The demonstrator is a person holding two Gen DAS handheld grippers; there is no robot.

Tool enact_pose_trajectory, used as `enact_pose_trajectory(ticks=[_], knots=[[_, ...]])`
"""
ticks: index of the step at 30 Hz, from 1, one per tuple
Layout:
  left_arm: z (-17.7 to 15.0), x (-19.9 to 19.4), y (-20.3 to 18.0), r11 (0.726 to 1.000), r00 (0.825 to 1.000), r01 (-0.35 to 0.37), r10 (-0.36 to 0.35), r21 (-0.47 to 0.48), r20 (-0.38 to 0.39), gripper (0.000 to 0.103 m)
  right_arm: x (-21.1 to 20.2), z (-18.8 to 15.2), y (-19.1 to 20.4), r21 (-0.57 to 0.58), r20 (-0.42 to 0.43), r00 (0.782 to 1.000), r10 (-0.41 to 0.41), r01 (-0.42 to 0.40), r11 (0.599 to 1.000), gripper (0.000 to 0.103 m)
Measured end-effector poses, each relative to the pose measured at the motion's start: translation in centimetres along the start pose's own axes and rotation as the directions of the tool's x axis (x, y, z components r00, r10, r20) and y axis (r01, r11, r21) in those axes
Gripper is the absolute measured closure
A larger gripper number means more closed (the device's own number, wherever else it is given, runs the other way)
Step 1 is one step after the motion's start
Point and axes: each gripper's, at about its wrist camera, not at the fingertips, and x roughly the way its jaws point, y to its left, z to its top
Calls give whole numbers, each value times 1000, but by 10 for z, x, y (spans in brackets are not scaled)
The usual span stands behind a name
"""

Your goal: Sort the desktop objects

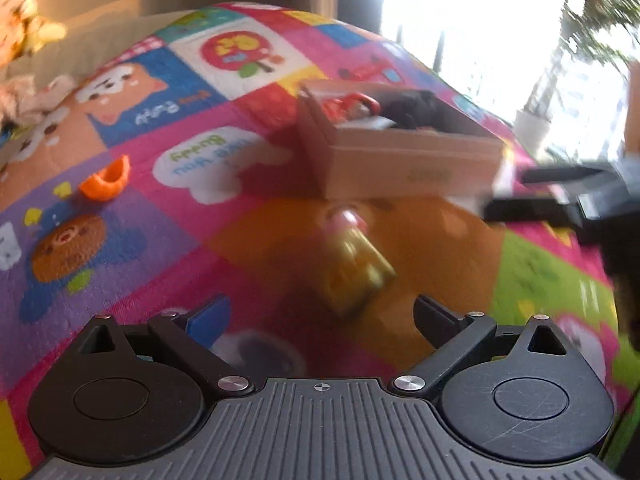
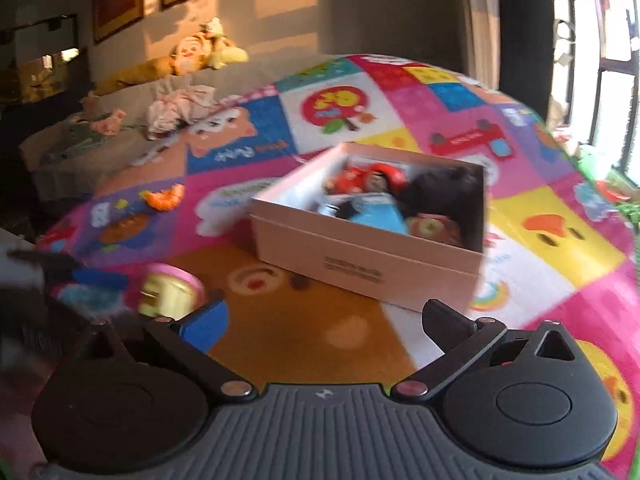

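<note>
A yellow toy jar with a pink cap (image 1: 356, 264) lies on the colourful play mat (image 1: 168, 240), just ahead of my left gripper (image 1: 320, 312), which is open and touches nothing. In the right wrist view the same jar (image 2: 168, 288) lies left of my right gripper (image 2: 326, 320), also open and empty. A pale cardboard box (image 2: 360, 268) stands ahead of it, holding a red doll (image 2: 372, 178), something black and hairy (image 2: 444, 192) and a blue item. The box (image 1: 400, 160) is beyond the jar in the left view. An orange toy (image 1: 106, 180) lies far left.
The right gripper's black fingers (image 1: 516, 194) reach in from the right beside the box. The left gripper (image 2: 68, 268) shows blurred at the left edge. Plush toys (image 2: 200, 52) and a cloth heap (image 2: 180, 108) lie past the mat's far edge. Bright windows lie to the right.
</note>
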Motion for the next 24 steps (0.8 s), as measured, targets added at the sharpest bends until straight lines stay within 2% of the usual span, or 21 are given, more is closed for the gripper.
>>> enact_pose_trajectory(ticks=[2,4,5,8,11,12,13,14,16,17,18,20,22,24], knots=[[-5,-10,-2,1000,1000,-12,12,17,8,2,5,11,3,44,-25,995,98,-97,994,0],[-8,-16,2,1000,1000,-31,31,3,4,2,13,24,11,62,-65,978,199,-195,979,0],[-9,-19,4,999,999,-41,41,-3,0,2,19,31,17,54,-93,970,223,-219,974,2],[-13,-26,8,998,998,-66,66,-6,-4,2,52,52,40,31,-218,943,251,-251,968,14],[-17,-33,12,996,996,-87,87,-14,4,2,83,65,58,62,-326,887,327,-325,944,17],[-18,-35,14,996,996,-89,90,-22,6,2,91,67,67,50,-358,872,334,-340,939,24],[-19,-37,17,995,995,-95,95,-34,7,2,97,66,74,27,-383,863,330,-347,938,30],[-20,-38,20,994,995,-99,99,-43,7,2,103,65,81,3,-412,854,318,-348,938,45],[-22,-39,25,993,994,-106,106,-59,8,2,108,63,82,-1,-434,848,304,-338,941,47],[-23,-40,27,992,994,-107,108,-68,8,2,104,63,80,-1,-421,855,304,-335,942,47],[-24,-40,28,991,994,-107,107,-76,7,2,95,62,77,-20,-390,872,295,-328,944,47],[-24,-38,31,990,994,-106,107,-88,8,2,74,58,69,-89,-304,920,247,-285,954,47],[-23,-34,32,991,995,-99,100,-94,9,2,48,48,59,-196,-167,973,162,-194,961,47],[-21,-28,31,991,996,-87,88,-98,5,2,32,35,50,-277,-48,997,62,-73,958,47]])
